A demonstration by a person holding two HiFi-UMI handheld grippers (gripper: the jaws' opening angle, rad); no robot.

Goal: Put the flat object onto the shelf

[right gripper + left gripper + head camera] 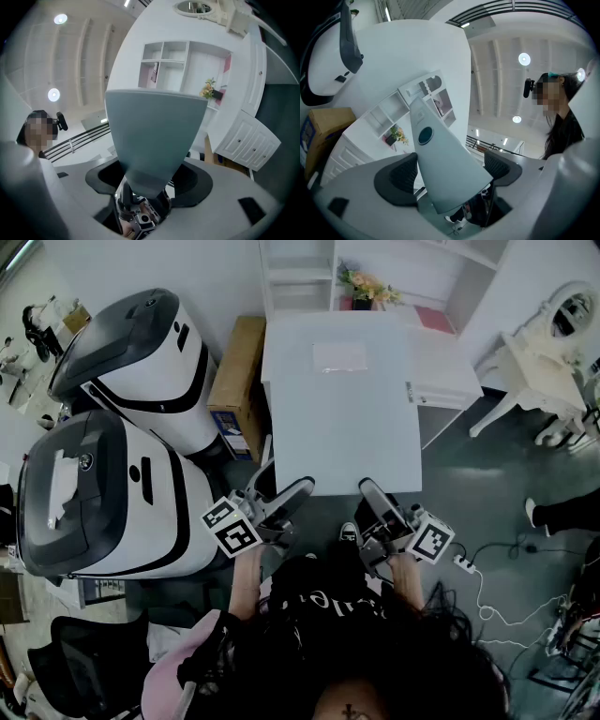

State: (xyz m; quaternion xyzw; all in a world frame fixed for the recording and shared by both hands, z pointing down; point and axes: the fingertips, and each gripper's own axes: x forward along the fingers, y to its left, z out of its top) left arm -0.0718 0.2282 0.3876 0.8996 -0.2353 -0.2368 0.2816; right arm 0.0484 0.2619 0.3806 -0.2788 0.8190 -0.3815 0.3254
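In the head view, the flat board (342,418) is held above the floor, directly in front of the shelf (298,277), with its far edge toward the shelf. The left gripper (298,489) and the right gripper (370,491) both grip the near edge, on the side away from the shelf. A cardboard box (234,376) stands left of the shelf.

In the left gripper view, the jaws stand wide and the board runs between them toward the shelf. Both pads (401,176) lie against it, so this gripper pinches the board.

In the right gripper view, the pads (190,180) also press on the board from both sides. The shelf with flowers (209,89) shows behind the board's far edge.
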